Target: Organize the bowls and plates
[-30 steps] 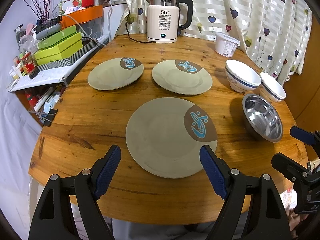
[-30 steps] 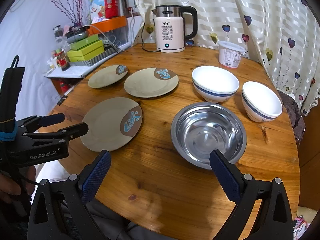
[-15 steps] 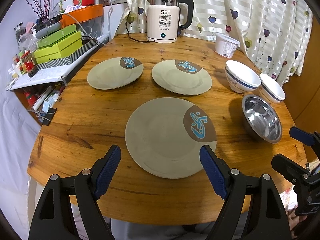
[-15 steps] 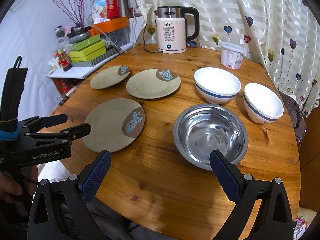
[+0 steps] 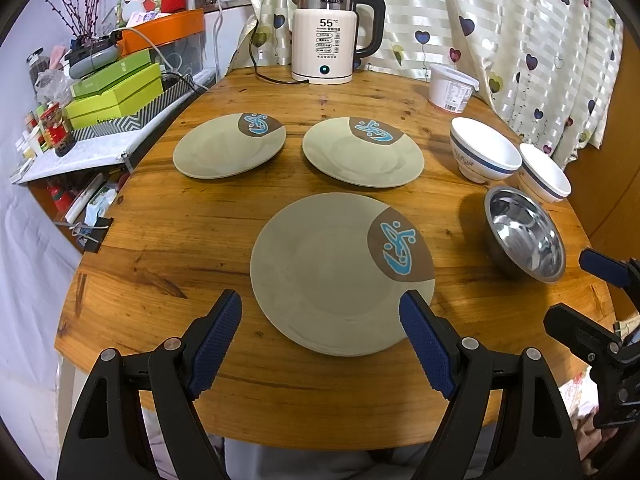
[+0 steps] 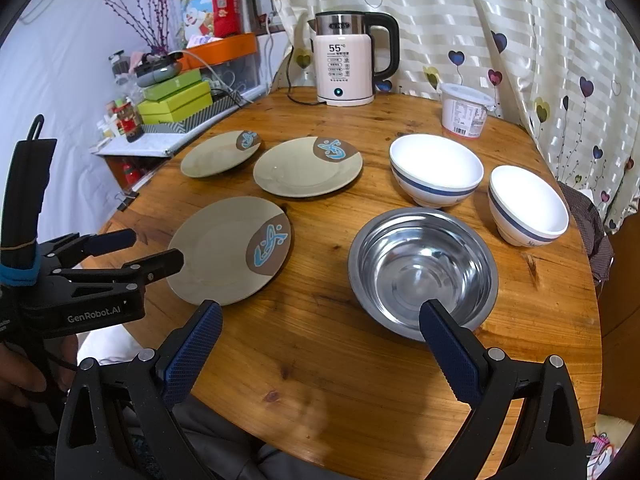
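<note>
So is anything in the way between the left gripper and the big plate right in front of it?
No, nothing visible. The left gripper is open, and only bare table lies between it and the near plate. The steel bowl sits off to the right.

Your round wooden table (image 5: 192,240) backs onto a heart-print striped curtain (image 5: 500,20) at 12–2 o'clock; cluttered side shelf (image 5: 80,152) at 9–10; white wall (image 6: 60,60) behind.
</note>
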Available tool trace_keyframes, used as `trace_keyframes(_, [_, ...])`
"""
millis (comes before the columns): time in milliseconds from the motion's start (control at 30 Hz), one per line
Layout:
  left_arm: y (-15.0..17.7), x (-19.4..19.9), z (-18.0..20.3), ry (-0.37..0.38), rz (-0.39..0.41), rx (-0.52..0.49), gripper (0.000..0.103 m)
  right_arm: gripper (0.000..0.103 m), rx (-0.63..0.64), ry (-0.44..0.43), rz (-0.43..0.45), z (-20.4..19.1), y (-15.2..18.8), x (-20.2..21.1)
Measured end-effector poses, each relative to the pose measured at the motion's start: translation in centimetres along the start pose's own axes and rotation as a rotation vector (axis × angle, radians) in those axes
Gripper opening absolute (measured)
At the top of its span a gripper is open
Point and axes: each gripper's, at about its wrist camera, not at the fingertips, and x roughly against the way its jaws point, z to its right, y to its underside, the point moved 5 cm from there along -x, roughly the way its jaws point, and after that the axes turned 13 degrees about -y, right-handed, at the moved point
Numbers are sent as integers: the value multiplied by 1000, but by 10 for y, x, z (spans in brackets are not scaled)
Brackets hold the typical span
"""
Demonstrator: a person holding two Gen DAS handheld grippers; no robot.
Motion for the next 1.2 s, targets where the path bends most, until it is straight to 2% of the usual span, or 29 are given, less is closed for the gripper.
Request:
trace_keyframes(767, [-1, 0, -5, -10, 11, -1, 81, 100, -27, 13, 13, 7, -3, 3])
trace_keyframes(1200, [0, -2, -6, -17, 10, 8, 81, 95, -30, 9, 7, 7, -5, 1])
